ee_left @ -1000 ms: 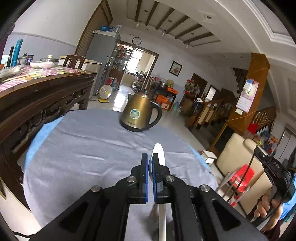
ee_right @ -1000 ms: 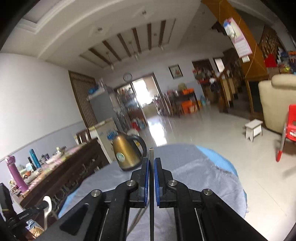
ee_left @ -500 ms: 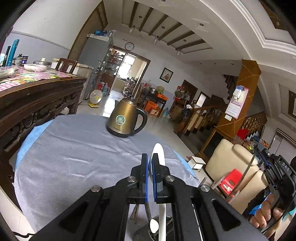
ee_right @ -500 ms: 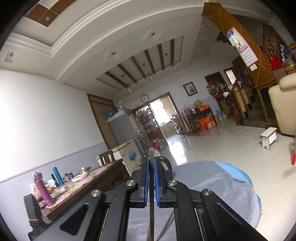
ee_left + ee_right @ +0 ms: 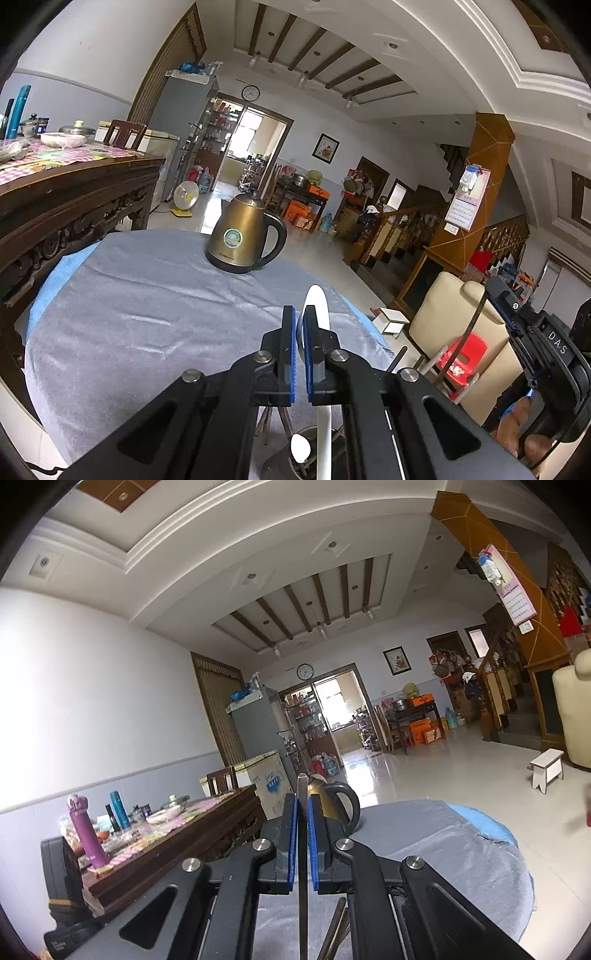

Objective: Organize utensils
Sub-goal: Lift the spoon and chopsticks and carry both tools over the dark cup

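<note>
The left gripper (image 5: 300,325) has its blue-padded fingers (image 5: 291,354) pinched on a white utensil handle (image 5: 318,302), which runs up between them: its rounded white end pokes out past the fingertips toward the kettle (image 5: 245,234), and its shaft drops out of the grip below, on the near side away from the kettle. Under that gripper, also on the side away from the kettle, sits a round metal utensil holder (image 5: 308,448) with a white spoon bowl (image 5: 300,447) showing in it and a few brown chopsticks (image 5: 269,424) leaning beside it (only partly visible behind the gripper body). The kettle, brass-coloured with a black handle, stands on the far part of the grey cloth (image 5: 129,314) that covers the round table, well apart from the left fingertips. The right gripper (image 5: 303,808) is likewise closed, its pads (image 5: 292,834) clamped flat on a thin dark metal utensil (image 5: 303,849) held on edge; the utensil's squared tip rises just above the fingertips, in line with the kettle (image 5: 334,803) behind it, and its length runs down out of the frame on the near side. What kind of utensil it is cannot be told from this edge-on look. Brown chopsticks (image 5: 338,923) show below the right gripper, nearer than the kettle. In the left wrist view the right gripper's black body (image 5: 546,354) and part of the hand (image 5: 517,432) holding it appear far to the kettle's right.
</note>
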A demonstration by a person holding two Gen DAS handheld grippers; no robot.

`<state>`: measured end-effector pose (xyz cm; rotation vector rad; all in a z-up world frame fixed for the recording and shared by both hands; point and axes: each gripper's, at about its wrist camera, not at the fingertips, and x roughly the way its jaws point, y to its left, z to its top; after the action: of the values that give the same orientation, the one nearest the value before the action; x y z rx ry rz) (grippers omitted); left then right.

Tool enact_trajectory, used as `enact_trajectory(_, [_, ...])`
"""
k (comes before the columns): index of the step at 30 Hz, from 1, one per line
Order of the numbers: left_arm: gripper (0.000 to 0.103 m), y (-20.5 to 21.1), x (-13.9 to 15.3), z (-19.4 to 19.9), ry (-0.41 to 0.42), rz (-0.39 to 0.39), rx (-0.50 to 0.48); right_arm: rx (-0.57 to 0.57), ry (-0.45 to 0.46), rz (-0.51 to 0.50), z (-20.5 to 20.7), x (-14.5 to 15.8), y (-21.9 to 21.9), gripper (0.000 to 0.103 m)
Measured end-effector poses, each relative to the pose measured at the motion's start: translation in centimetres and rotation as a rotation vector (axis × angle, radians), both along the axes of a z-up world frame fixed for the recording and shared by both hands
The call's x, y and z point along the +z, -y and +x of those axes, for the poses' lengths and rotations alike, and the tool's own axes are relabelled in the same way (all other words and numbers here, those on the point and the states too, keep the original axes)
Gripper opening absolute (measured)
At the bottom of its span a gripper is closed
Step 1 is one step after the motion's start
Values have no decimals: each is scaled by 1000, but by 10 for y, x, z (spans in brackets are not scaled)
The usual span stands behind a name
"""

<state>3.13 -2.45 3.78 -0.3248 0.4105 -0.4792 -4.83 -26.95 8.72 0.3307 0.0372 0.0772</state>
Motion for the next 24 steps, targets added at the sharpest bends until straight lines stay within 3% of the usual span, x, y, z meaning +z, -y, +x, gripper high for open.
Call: enact_trajectory(24, [4, 12, -11, -2, 12, -4, -41, -10, -44, -7, 8, -21, -6, 6])
